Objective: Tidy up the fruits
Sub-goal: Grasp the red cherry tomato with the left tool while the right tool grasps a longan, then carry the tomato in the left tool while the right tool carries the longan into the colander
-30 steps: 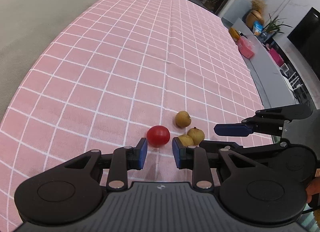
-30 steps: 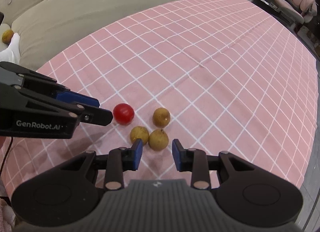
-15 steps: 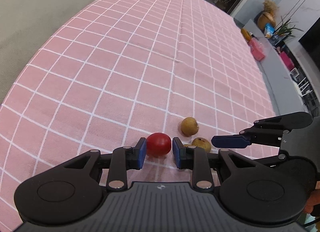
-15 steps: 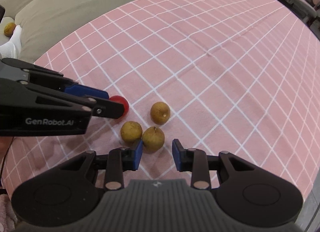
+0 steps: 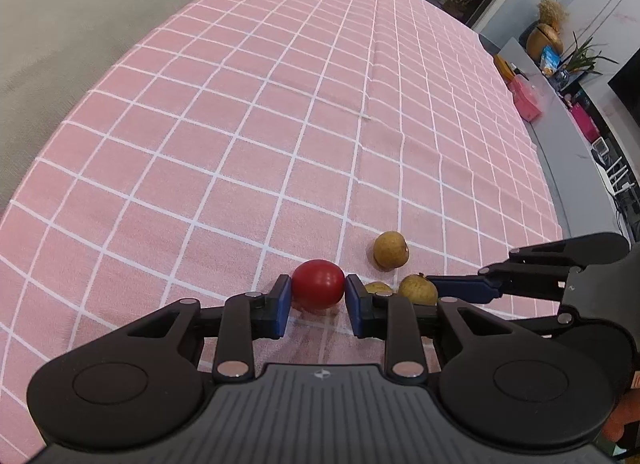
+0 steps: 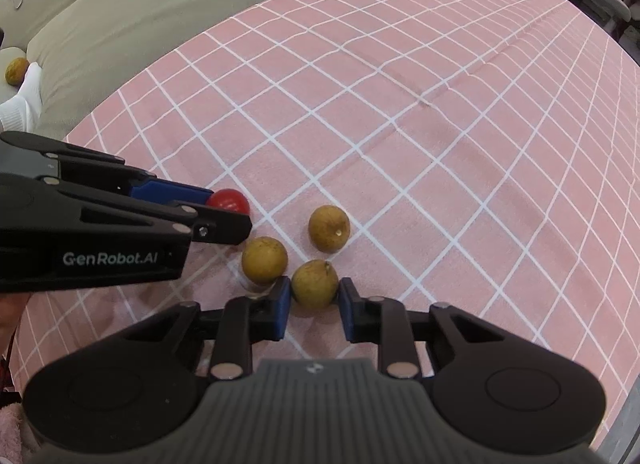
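A red cherry tomato [image 5: 318, 283] lies on the pink checked tablecloth [image 5: 280, 104], between the blue pads of my left gripper [image 5: 317, 296]; the jaws look the same width as before, pads right at its sides. Three brown longans lie beside it. My right gripper [image 6: 313, 298] is open with its pads either side of the nearest longan [image 6: 314, 283], a small gap at each side. The other two longans [image 6: 265, 258] [image 6: 329, 228] lie to the left and beyond. The tomato [image 6: 229, 200] shows in the right wrist view behind the left gripper's fingers [image 6: 172, 194].
A beige sofa [image 5: 60, 24] borders the table at the left and far side. Another longan [image 6: 16, 70] lies on the sofa arm at far left. A grey counter with pink boxes [image 5: 528, 100] and a plant stands at the right.
Both grippers have moved forward: the tomato now sits between the left pads and the nearest longan between the right pads. The jaw openings look unchanged.
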### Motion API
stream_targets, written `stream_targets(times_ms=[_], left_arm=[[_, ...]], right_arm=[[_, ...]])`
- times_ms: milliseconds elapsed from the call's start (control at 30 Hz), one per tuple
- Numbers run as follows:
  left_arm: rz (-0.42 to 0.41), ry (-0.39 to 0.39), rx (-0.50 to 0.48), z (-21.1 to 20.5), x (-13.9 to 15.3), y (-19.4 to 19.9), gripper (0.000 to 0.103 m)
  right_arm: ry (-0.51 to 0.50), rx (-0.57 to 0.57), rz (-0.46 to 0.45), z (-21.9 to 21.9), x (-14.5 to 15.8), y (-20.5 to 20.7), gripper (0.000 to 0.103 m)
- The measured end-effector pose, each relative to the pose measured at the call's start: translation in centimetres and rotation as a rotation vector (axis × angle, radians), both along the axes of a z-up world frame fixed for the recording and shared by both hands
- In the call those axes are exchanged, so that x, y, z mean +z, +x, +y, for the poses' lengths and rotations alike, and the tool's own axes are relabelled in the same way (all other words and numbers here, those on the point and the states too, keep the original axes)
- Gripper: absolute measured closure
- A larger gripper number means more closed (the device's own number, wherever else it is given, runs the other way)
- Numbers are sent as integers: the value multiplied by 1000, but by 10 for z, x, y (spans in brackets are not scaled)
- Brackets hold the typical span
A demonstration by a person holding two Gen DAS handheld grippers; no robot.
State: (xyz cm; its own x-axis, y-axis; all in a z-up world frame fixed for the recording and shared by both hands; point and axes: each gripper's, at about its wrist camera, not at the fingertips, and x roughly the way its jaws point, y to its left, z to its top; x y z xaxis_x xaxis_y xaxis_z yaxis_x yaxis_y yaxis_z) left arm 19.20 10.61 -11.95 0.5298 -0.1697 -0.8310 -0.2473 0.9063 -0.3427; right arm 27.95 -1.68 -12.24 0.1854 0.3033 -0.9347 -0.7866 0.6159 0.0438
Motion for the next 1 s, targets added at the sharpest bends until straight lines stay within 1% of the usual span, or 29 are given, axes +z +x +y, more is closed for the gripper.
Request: stream_targets(times_ms=[167, 400, 567, 633, 733, 867, 1000], left_arm=[[-31, 11, 5, -1, 19, -5, 71], [-86, 3, -59, -21, 54, -20, 71], [-122, -8, -147, -47, 80, -34, 71], [-130, -12, -180, -58, 89, -39, 71], [-146, -17, -254, -80, 101, -48, 71], [-145, -21, -340, -107, 109, -59, 71], [-137, -24, -431, -133, 109, -72, 71]], right_arm=[[15, -23, -45, -5, 18, -10, 81], [76, -88, -105, -17, 59, -38, 81], [121, -155, -126, -39, 85, -68, 81], [121, -178, -131, -49, 92, -81, 81], [117, -210, -137, -68, 99, -98, 81], [102, -260, -143, -97, 105, -119, 81], [75, -301, -143, -123, 108, -137, 81]])
